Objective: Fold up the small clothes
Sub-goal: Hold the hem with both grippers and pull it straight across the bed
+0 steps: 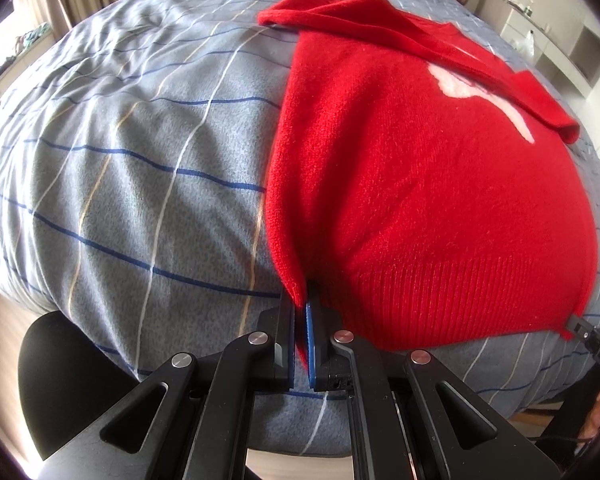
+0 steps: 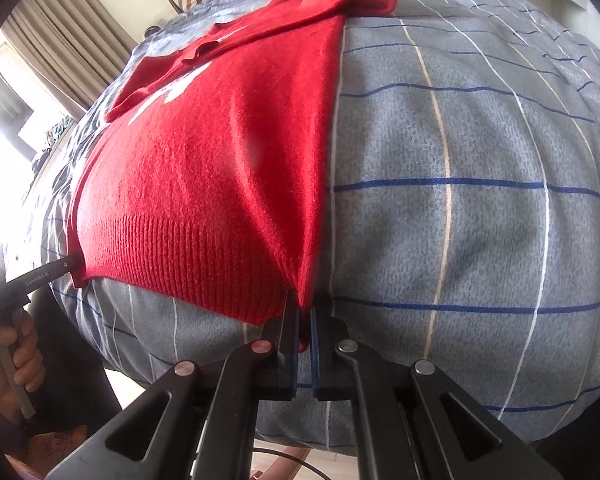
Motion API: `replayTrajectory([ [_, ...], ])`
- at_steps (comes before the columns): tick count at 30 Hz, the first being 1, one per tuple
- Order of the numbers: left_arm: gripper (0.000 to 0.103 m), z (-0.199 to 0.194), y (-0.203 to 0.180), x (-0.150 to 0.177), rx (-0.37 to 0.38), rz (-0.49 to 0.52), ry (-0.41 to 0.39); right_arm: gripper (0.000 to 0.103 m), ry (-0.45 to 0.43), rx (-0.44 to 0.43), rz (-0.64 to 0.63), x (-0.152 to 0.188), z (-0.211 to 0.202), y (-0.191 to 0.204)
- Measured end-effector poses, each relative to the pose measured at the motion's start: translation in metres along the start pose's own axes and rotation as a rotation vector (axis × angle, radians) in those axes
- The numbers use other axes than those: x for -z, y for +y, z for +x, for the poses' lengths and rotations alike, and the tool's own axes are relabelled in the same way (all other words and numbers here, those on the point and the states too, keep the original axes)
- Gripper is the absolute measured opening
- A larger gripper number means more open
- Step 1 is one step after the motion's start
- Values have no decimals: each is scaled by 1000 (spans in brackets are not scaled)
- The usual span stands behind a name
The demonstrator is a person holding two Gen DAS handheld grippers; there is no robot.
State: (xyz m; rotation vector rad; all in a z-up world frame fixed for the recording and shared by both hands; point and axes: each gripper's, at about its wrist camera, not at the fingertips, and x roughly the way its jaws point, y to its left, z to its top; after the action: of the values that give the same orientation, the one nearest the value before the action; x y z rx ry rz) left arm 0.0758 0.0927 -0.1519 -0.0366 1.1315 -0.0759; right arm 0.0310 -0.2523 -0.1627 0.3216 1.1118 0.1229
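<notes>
Sweater (image 1: 420, 184), red, fills the right half of the left wrist view, spread on a bed (image 1: 120, 160); the left gripper (image 1: 302, 320) at bottom centre has its jaws clamped on a hem corner. In the right wrist view it lies left of centre, the right gripper (image 2: 305, 322) pinching the other hem corner.

The left gripper (image 1: 302, 312) stood at the lower middle of its own view, its jaws closed on a corner of the red sweater (image 1: 420, 180); its black linkage arms spread toward the bottom edge. The right gripper (image 2: 305, 312) sat likewise in the lower middle of its view, jaws clamped on the opposite hem corner; its tip also showed at the lower right edge of the left view. At the lower left of the right view, the left hand (image 2: 16, 360) gripped its handle.
</notes>
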Motion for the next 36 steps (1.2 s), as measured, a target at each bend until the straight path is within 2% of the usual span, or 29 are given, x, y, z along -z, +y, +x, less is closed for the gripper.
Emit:
replayTrajectory([
  [36, 4, -3, 6, 5, -5, 2, -1, 4, -5, 13, 0, 0, 4, 5],
])
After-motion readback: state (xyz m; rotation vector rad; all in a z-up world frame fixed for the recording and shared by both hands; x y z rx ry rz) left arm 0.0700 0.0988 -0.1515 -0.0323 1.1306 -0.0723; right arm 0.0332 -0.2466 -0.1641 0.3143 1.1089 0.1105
